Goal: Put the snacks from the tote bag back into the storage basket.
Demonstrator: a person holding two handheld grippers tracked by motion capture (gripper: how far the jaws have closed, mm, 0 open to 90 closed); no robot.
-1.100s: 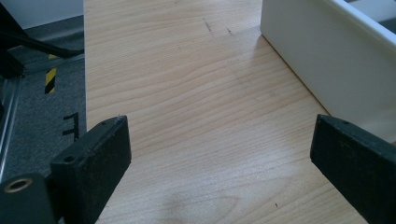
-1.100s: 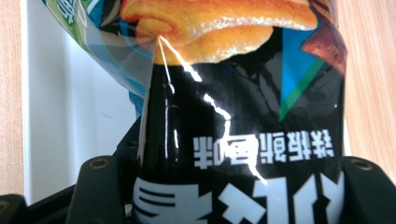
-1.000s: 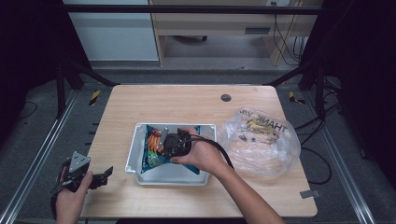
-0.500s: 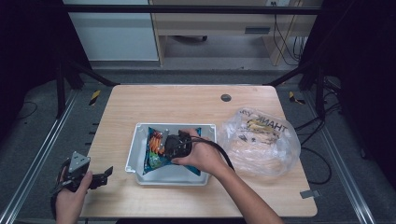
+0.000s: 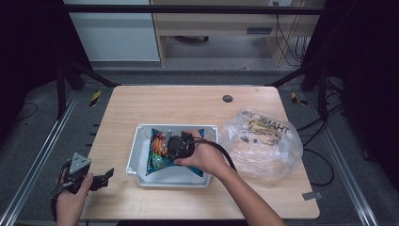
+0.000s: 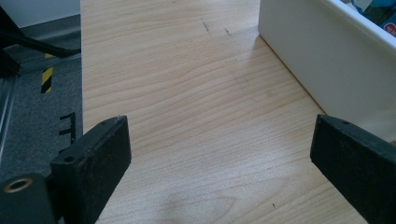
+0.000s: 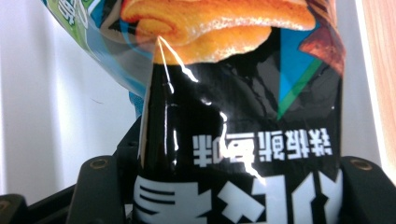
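High view: snack bag (image 5: pixel 157 153) in white tub (image 5: pixel 136 160)

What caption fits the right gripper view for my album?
Right gripper clamped on a glossy black snack bag inside the white bin.

Plastic bag (image 5: pixel 263 141): "THANK"; snack packet (image 7: pixel 243 116): unreadable upside-down characters

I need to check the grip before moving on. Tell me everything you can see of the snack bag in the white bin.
The snack bag is glossy, crinkled plastic, black and teal, with white lettering and a picture of orange snacks. It lies in the white bin on the wooden table, beside a second, lighter packet. The right claw is shut on it, one jaw at each side of its near end.
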